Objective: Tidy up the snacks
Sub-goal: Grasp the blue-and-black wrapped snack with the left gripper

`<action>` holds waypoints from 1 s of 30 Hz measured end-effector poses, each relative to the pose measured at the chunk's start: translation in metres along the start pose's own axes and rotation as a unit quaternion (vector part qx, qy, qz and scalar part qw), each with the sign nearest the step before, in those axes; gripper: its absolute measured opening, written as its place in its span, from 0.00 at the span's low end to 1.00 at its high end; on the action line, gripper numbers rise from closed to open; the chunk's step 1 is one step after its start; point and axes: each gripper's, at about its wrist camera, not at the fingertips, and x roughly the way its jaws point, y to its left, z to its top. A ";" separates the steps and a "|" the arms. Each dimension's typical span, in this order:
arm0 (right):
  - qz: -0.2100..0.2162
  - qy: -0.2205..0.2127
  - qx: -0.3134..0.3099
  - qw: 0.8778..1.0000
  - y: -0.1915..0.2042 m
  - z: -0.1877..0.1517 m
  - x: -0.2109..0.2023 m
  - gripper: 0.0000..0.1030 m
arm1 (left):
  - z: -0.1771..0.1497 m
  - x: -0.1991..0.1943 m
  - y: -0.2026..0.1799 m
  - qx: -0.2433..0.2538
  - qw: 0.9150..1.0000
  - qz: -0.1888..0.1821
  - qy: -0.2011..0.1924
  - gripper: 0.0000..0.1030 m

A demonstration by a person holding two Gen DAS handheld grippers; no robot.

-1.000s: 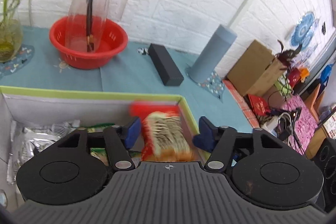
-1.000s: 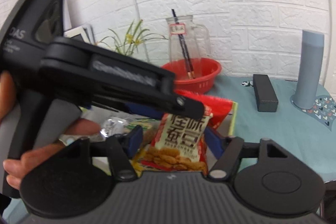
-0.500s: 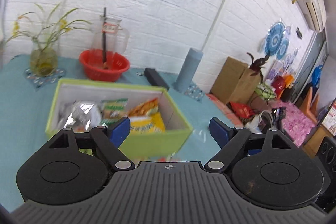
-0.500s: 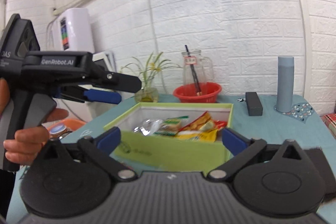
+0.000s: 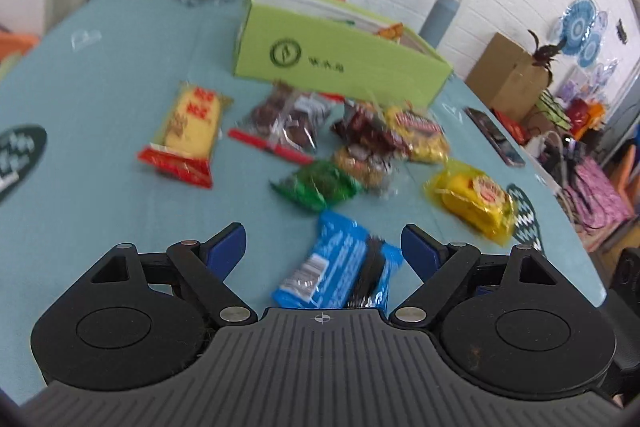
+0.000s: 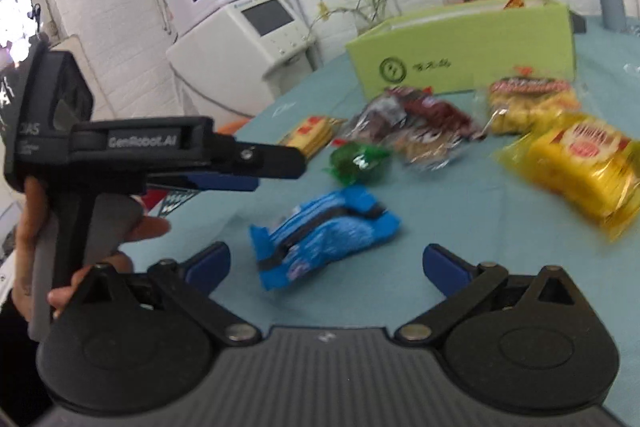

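- On the teal table (image 5: 120, 75), loose snacks lie before the green box (image 5: 340, 55).
- Both grippers, left (image 5: 322, 247) and right (image 6: 326, 263), gape empty.
- Next, I judge: grasp the blue cookie packet (image 5: 340, 267).

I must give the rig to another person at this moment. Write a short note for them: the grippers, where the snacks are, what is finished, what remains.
Left gripper: open, empty, jaws just opened; the blue cookie pack lies on the table below it.
Right gripper: open wide, empty, aimed at the same pack.
Green box: at the back of the teal table, some snacks already inside.
Left on the table: blue pack, green packet, yellow cracker pack, yellow-and-red wafer pack, yellow puff bag, dark wrapped snacks.
To do: put these in the box, perhaps the blue pack first.
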 end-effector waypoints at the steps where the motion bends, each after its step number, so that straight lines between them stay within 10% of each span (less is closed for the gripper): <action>1: -0.006 0.003 -0.011 1.000 0.006 0.001 0.005 0.99 | 0.000 0.003 0.003 0.003 1.000 -0.023 0.014 0.70; 8: -0.030 0.032 -0.074 0.996 0.022 0.008 0.020 0.99 | -0.014 0.014 -0.007 0.014 0.986 -0.146 0.079 0.70; 17: -0.064 0.015 -0.079 0.995 0.020 0.010 0.017 0.99 | 0.000 0.021 -0.020 0.002 0.998 -0.039 0.048 0.69; 30: -0.101 0.014 -0.105 0.989 0.028 0.008 0.026 0.92 | 0.001 0.031 -0.031 0.028 0.998 -0.020 0.059 0.59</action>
